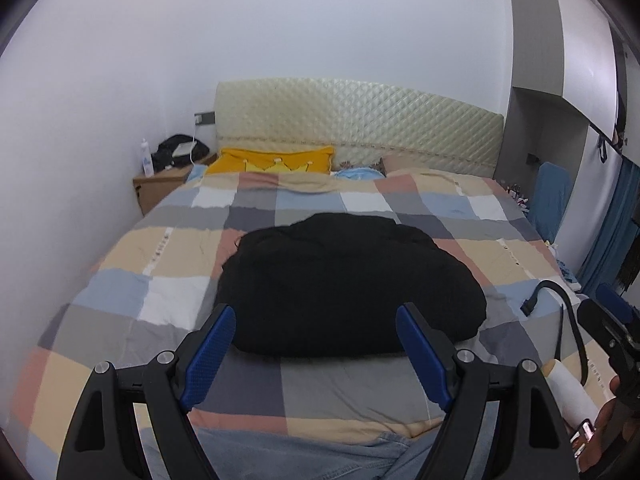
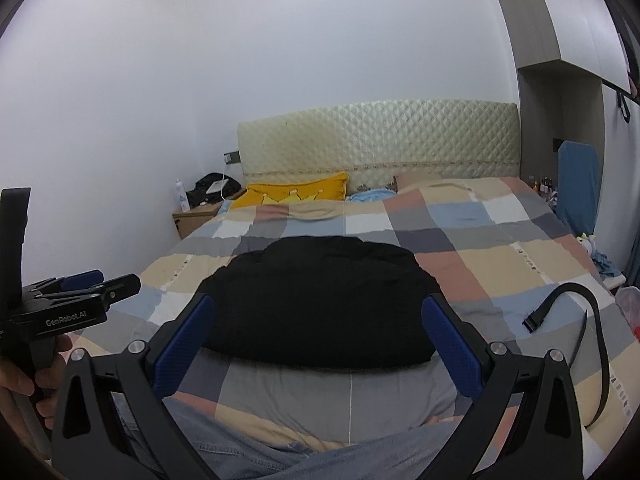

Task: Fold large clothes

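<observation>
Nearest the cameras, a strip of denim [image 1: 304, 456] crosses the bottom of both views, at the foot edge of the bed. Left gripper [image 1: 316, 344]: jaws spread wide, nothing between the blue pads, tips just short of the garment's near edge. Right gripper [image 2: 316, 336]: jaws likewise spread, empty, tips flanking the near corners of the garment without visible contact.

Black garment [image 1: 344, 284] — lying bunched in a rounded heap at mid-bed on the checked quilt [image 1: 152, 272], its near edge a fairly straight line. Bare quilt lies open on both sides and beyond it. A black strap [image 2: 592, 320] curls on the quilt to the right, well apart from the garment.

Farther back — yellow pillow [image 1: 276, 160] against the quilted headboard [image 1: 360, 116]; nightstand [image 1: 160, 184] in the left corner.
</observation>
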{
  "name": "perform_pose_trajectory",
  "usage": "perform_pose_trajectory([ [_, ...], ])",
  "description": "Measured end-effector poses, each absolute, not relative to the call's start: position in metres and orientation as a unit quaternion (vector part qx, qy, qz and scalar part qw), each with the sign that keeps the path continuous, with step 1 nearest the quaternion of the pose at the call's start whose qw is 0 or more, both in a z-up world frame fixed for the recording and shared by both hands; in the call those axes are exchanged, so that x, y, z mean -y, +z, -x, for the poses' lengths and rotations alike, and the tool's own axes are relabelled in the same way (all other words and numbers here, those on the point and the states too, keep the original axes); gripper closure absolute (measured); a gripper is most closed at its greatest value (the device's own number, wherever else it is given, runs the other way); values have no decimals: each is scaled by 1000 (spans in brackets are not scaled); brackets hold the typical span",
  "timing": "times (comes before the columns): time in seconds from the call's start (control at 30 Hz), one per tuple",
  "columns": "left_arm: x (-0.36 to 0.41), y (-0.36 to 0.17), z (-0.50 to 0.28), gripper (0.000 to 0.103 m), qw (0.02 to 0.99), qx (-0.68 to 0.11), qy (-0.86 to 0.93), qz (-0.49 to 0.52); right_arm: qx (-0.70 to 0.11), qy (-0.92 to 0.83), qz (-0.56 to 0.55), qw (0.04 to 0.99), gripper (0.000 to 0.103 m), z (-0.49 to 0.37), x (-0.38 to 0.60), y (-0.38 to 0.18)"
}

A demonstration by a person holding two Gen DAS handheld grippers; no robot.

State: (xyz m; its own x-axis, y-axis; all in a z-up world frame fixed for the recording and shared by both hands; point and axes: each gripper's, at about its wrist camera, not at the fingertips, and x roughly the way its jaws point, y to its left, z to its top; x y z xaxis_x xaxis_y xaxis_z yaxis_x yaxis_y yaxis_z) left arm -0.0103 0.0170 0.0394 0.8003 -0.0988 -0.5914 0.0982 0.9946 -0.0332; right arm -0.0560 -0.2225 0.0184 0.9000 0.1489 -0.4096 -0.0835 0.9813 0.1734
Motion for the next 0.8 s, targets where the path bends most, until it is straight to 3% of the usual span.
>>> perform_pose_trajectory([
  [0.8,-16,13,-4,21,935,-350,-56,8,-244,40,-82,965,0,52,222,-9],
])
